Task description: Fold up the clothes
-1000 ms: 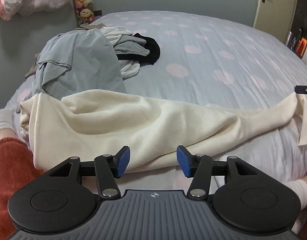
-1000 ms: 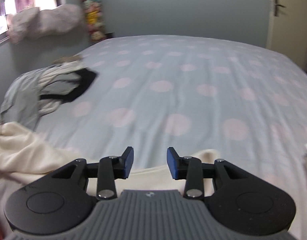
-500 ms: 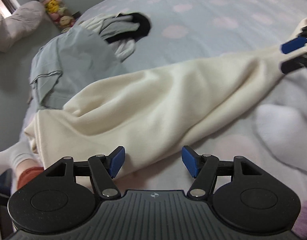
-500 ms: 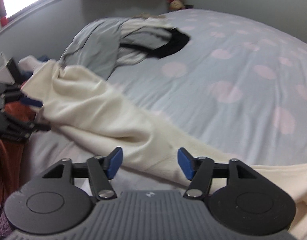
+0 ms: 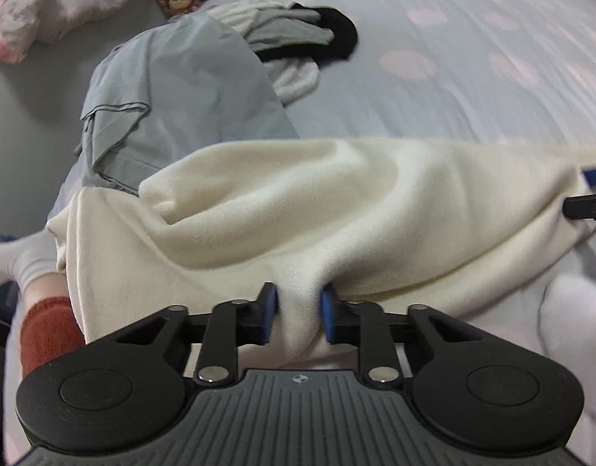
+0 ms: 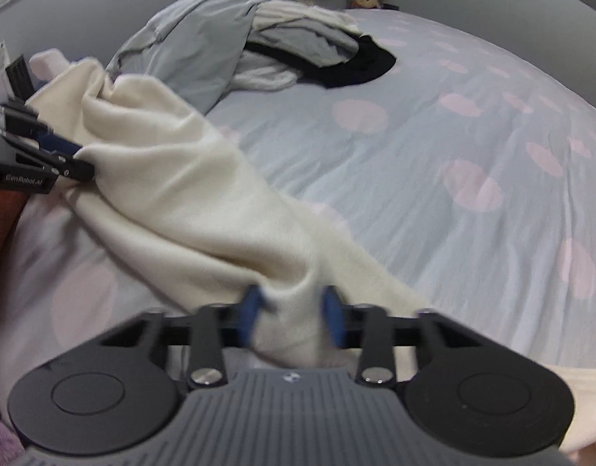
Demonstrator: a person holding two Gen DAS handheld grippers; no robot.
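Left wrist view, left gripper (image 5: 298, 316) fingers pinching cream garment (image 5: 336, 202), right gripper (image 6: 294, 320) fingers clamping its other end.

Soft matt knit cream garment (image 5: 336, 202); smooth cotton dotted bedsheet (image 6: 433, 163).

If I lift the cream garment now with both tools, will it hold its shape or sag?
It will probably sag: the cream garment already drapes in soft folds between the left tool and right tool. It looks like a thick knit, so likely a bit heavy in the middle. Fabric bunches between both tools' fingers, so slipping seems unlikely.
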